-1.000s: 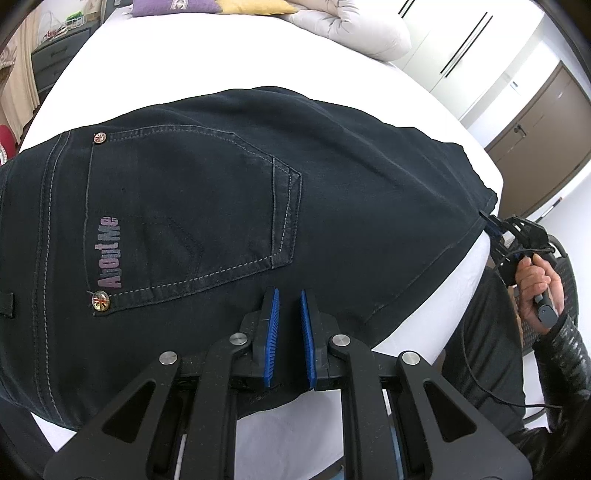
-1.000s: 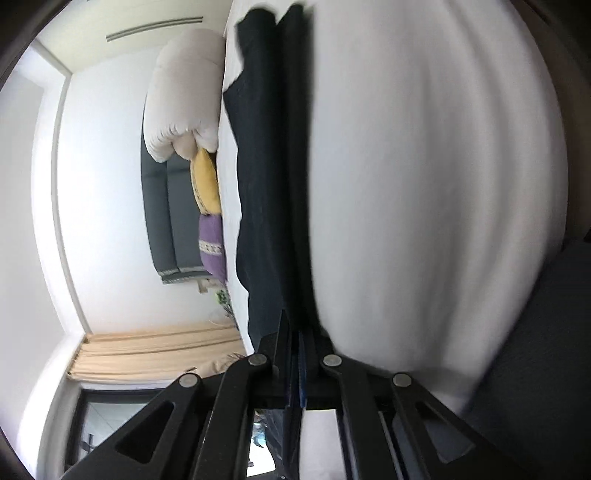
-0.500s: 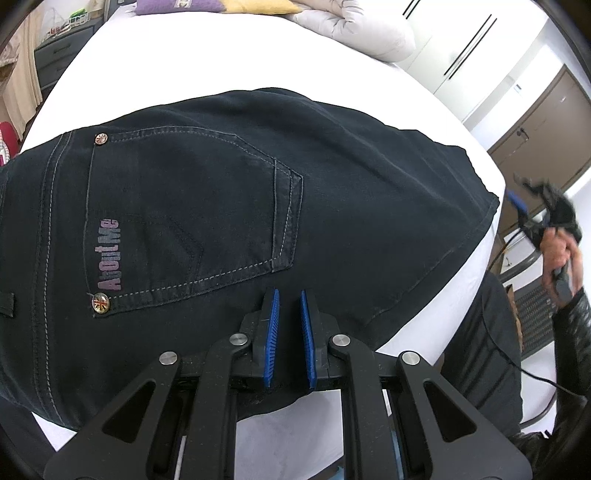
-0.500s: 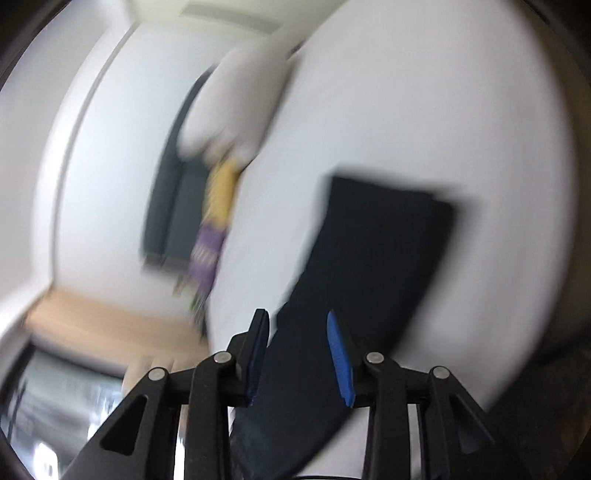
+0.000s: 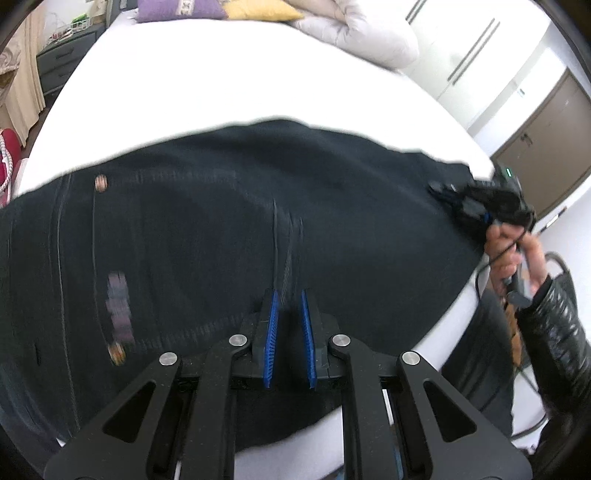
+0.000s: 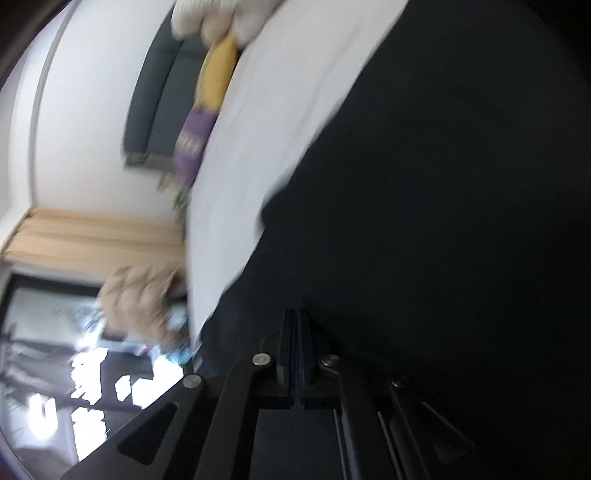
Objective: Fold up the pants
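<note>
Dark denim pants (image 5: 221, 240) lie spread flat across the white-sheeted bed (image 5: 221, 74), back side up. There is a stitched pocket with rivets and a purple logo on the left, all motion-blurred. The cloth runs right up to the bed's near edge.

Left gripper (image 5: 289, 295) is angled down over the pants, just right of the pocket. Its blue pads stand nearly together with a thin slit between them. It is dark inside the slit, so I cannot tell whether cloth is nipped there.

Right gripper (image 5: 436, 190) sits at the far right corner of the pants, tip touching or just over the hem. The person's right hand (image 5: 513, 251) is on its handle, in a shiny black sleeve (image 5: 557, 332).

From its own camera the right gripper (image 6: 295, 314) has just been closing, and its pads now meet with no gap. No fabric shows between them, and the view is too blurred to say whether a thin edge is caught. Dark pants cloth (image 6: 443, 221) fills the right of that view.

At the head of the bed are a purple pillow (image 5: 177, 9), a yellow pillow (image 5: 258, 9) and a bunched white duvet (image 5: 362, 33), well apart from the pants.
</note>
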A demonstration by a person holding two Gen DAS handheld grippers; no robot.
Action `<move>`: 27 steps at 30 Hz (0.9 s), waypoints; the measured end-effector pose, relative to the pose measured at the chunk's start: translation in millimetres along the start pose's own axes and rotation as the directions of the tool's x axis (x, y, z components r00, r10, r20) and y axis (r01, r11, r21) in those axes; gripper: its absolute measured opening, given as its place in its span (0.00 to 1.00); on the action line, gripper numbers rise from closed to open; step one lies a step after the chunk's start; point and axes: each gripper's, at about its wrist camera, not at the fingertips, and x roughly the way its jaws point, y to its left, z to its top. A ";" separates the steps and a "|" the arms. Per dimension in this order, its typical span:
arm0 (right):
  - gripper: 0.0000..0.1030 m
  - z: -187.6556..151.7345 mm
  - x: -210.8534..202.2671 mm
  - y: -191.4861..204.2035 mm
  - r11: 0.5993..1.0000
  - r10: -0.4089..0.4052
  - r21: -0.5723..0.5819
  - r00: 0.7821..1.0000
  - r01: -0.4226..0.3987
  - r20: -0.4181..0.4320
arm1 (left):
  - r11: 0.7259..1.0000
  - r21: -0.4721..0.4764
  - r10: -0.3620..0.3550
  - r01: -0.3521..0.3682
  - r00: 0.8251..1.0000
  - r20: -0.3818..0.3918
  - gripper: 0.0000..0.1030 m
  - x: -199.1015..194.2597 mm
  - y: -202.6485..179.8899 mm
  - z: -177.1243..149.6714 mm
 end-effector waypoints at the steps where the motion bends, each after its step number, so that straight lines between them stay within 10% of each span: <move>1: 0.00 12.5 -15.7 -13.6 0.999 -0.029 0.041 0.998 0.027 0.053 | 1.000 -0.006 0.005 -0.005 1.000 0.004 0.11 1.6 3.3 5.6; 8: 0.05 41.3 -113.1 -40.9 0.957 -0.252 0.228 0.908 0.181 0.335 | 0.998 -0.065 -0.009 0.012 0.999 0.035 0.11 4.3 26.6 28.2; 12: 0.05 -10.4 -28.9 45.7 0.999 0.036 -0.021 0.996 -0.035 0.081 | 0.998 -0.040 -0.053 0.056 0.996 0.065 0.11 16.7 16.6 66.9; 18: 0.05 -89.7 131.9 123.6 0.977 0.120 -0.122 0.923 -0.175 -0.365 | 1.000 -0.025 -0.010 0.010 0.999 0.037 0.11 49.2 19.9 99.3; 21: 0.03 -94.6 172.6 116.3 0.986 0.106 -0.078 0.906 -0.150 -0.411 | 0.994 -0.109 0.026 -0.023 0.999 0.025 0.11 52.1 54.8 85.1; 27: 0.00 -73.0 186.9 109.3 0.990 0.124 -0.028 0.950 -0.138 -0.288 | 0.987 -0.160 -0.004 0.016 0.997 0.073 0.11 43.0 77.4 67.5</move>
